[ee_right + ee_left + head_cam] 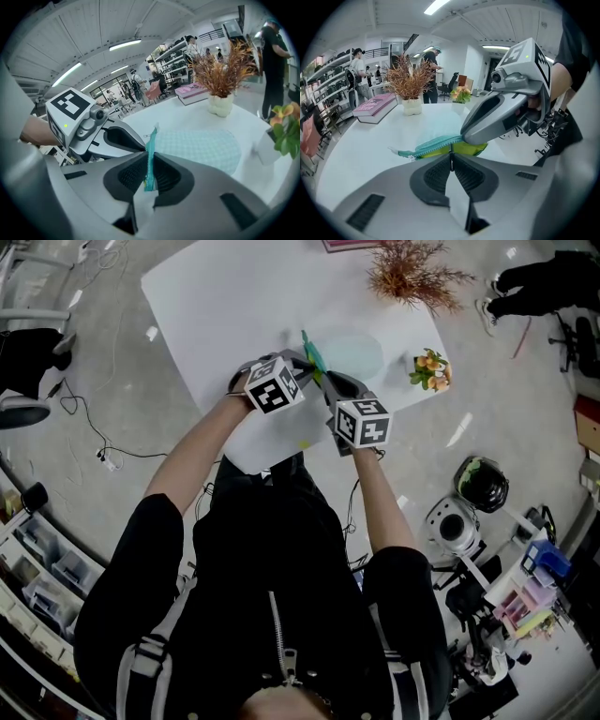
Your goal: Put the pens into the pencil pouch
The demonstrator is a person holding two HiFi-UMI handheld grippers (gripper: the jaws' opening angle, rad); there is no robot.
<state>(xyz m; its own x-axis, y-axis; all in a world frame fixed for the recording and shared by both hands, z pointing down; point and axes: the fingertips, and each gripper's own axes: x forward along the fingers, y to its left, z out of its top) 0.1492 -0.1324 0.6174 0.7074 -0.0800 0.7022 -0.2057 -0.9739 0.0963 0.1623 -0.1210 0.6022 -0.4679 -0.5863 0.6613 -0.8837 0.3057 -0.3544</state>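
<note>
Just beside the pale round mat (354, 352), the teal pencil pouch (151, 140) hangs off the table (216, 296). The right gripper (151, 161) pinches its edge; the left gripper (451, 159) is closed, apparently on a thin dark zip tab (451, 151). Light, soft and floppy, it is probably best held at the seam beside the zip.

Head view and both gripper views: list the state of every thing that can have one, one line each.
pencil pouch: gripped by both grippers, teal zip edge up; zip open or closed, cannot tell.
left gripper: shut on a thin tab at the zip edge.
right gripper: shut on the teal edge.
book: closed, flat on the table.
placemat: flat, nothing on it.
</note>
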